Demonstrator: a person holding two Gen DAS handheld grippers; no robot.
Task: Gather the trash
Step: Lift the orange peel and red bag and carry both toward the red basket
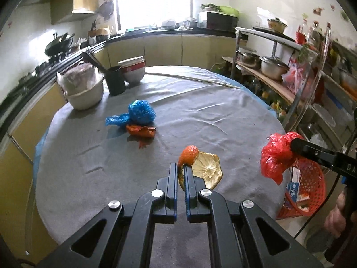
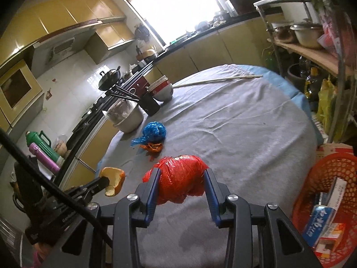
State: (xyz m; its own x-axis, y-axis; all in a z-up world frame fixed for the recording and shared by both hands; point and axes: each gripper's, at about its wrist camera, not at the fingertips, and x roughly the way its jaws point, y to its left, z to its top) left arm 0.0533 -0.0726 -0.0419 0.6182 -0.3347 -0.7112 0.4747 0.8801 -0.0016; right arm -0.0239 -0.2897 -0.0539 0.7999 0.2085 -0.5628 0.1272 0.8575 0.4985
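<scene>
My left gripper (image 1: 181,167) is shut on a piece of orange peel (image 1: 200,167), held above the grey-clothed table (image 1: 200,116); the same peel (image 2: 114,181) shows at the left of the right wrist view. My right gripper (image 2: 181,174) is shut on a crumpled red plastic bag (image 2: 181,178), also seen at the right of the left wrist view as the red bag (image 1: 276,156). A blue plastic bag (image 1: 139,114) and an orange wrapper (image 1: 140,131) lie on the table further off. An orange mesh basket (image 2: 321,178) with small cartons stands beside the table at the right.
Stacked bowls (image 1: 133,69), a black cup (image 1: 115,80) with chopsticks and a covered pot (image 1: 83,89) stand at the table's far left. A long stick (image 1: 191,79) lies at the far edge. A shelf rack with pots (image 1: 274,67) stands to the right.
</scene>
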